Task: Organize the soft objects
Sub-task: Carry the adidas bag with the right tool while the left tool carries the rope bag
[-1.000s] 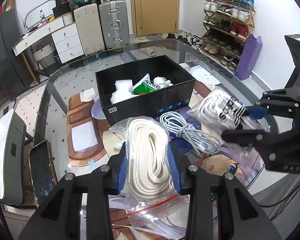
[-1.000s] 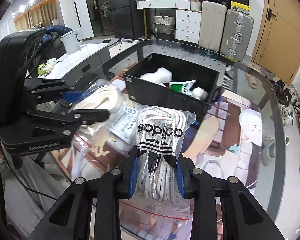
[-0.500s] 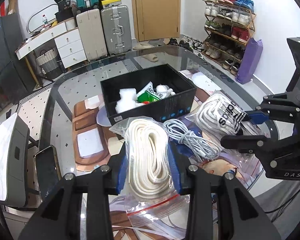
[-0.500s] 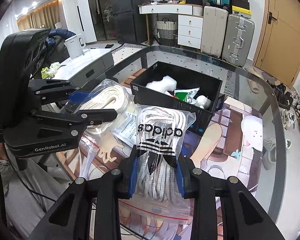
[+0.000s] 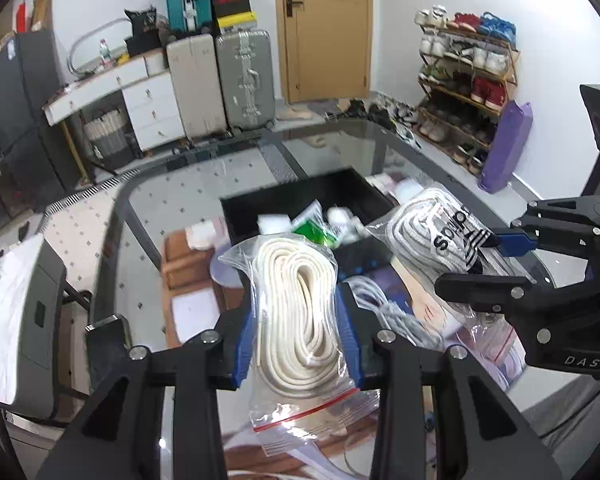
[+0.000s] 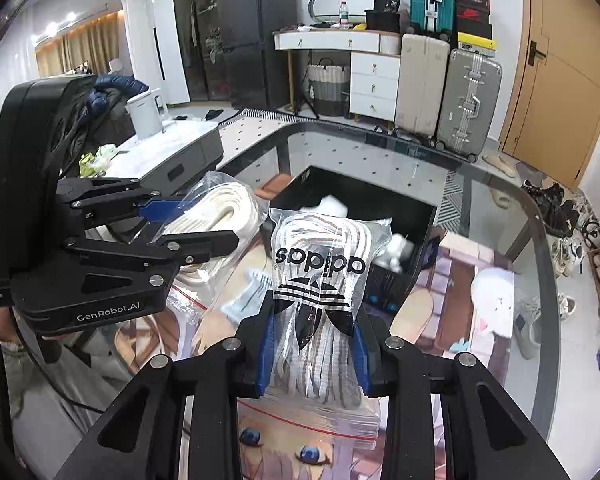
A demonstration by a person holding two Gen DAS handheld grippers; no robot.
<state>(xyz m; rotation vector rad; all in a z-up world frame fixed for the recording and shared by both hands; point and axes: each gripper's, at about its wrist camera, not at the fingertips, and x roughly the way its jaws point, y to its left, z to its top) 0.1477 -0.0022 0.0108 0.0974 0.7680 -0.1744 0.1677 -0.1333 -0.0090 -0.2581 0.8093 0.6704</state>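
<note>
Your left gripper (image 5: pixel 296 320) is pinching a clear zip bag of coiled cream rope (image 5: pixel 298 300), its blue pads pressed against both sides of the bundle, and the bag is lifted off the glass table (image 5: pixel 148 220) with its red-striped seal end hanging near you. Your right gripper (image 6: pixel 312 344) is likewise clamped on a clear zip bag of white laces printed with a black trefoil logo (image 6: pixel 320 280), also held up in the air.

What the coming move turns on is the open black rectangular box (image 5: pixel 356 188), which lies straight ahead of both grippers on the far side, already holding a few white soft items and a green-and-white packet (image 5: pixel 314 226). Both bags run with their long axis along the fingers, pointing away from you toward the box, so a forward carry would bring each in end first. In the left wrist view the rope bag's far end overlaps the box's near wall; in the right wrist view the laces bag's top likewise overlaps the near rim. Neither hand looks clearly nearer, I'd judge. The two bags ride side by side and close, so stagger them if you drop them in

A loose grey-white coiled cable (image 5: pixel 392 312) lies on the table between the grippers, near of the box
</note>
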